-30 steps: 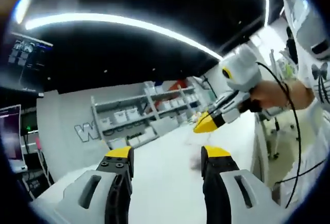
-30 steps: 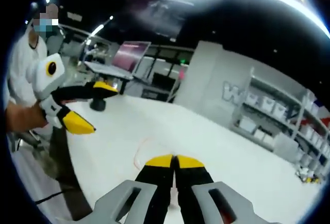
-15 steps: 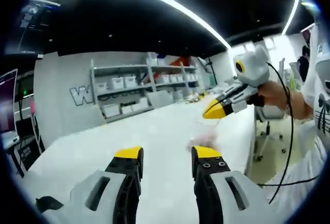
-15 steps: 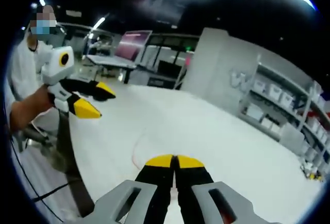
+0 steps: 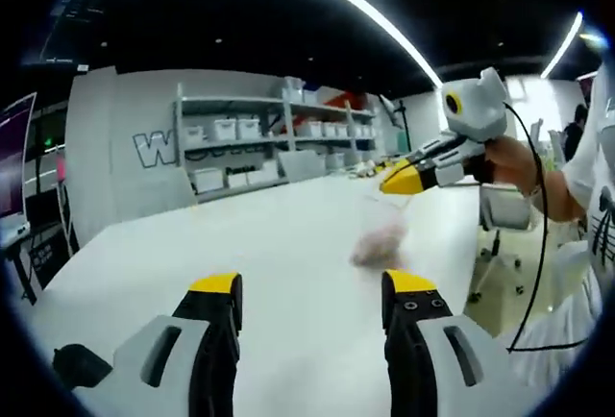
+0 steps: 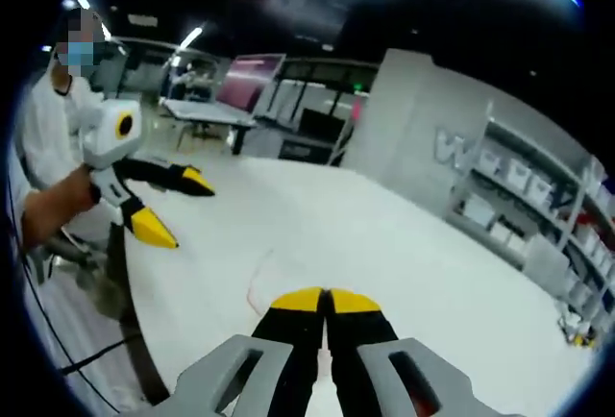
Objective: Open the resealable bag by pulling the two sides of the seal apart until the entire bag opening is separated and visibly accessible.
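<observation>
- The left gripper (image 5: 312,287) is hovering with jaws spread wide, the blurred resealable bag (image 5: 380,242) lying on the white table (image 5: 240,234) beyond its right jaw.
- The right gripper (image 6: 326,298) is clenched; whether it is pinching the bag, I cannot tell.

left gripper view: low over white table (image 5: 288,244), facing shelves (image 5: 259,148) | right gripper view: same table (image 6: 384,244), shelves (image 6: 524,206)

One blurred bag (image 5: 380,242), two grippers, one white table (image 5: 288,234), perhaps one shelving unit (image 5: 255,143).
</observation>
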Tool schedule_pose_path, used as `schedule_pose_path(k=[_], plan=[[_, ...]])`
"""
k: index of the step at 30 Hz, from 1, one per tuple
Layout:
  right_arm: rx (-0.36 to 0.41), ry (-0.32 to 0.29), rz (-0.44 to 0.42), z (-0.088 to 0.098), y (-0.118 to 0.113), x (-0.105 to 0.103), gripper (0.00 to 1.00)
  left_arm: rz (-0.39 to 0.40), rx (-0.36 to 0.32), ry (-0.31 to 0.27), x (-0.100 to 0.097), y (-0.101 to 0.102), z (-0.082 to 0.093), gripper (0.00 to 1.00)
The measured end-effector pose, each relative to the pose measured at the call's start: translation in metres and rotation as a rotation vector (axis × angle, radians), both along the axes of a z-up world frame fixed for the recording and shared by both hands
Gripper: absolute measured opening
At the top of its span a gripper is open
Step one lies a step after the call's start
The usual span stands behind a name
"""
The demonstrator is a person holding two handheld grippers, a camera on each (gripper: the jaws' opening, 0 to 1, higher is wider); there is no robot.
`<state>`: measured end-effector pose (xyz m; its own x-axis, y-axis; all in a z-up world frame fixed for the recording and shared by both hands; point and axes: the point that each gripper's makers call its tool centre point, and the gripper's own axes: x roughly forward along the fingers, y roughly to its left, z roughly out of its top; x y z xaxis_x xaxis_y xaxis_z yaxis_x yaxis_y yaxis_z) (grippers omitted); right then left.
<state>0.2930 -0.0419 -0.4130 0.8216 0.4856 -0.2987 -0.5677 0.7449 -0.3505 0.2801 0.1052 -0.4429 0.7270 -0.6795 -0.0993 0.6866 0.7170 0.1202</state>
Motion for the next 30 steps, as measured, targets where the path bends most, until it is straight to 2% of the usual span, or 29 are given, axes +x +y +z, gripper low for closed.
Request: schedule_pose_path(k=[16,30], plan=[[0.018,-0.038,-0.044,0.007,-0.011,0.012,0.0,0.016,0.012,0.002,-0.004,-0.003,-0.002,0.62],[0.05,-0.076,-0.073,0.026,-0.012,0.033,0.0,0.022,0.016,-0.002,-0.001,-0.004,0.002,0.62]])
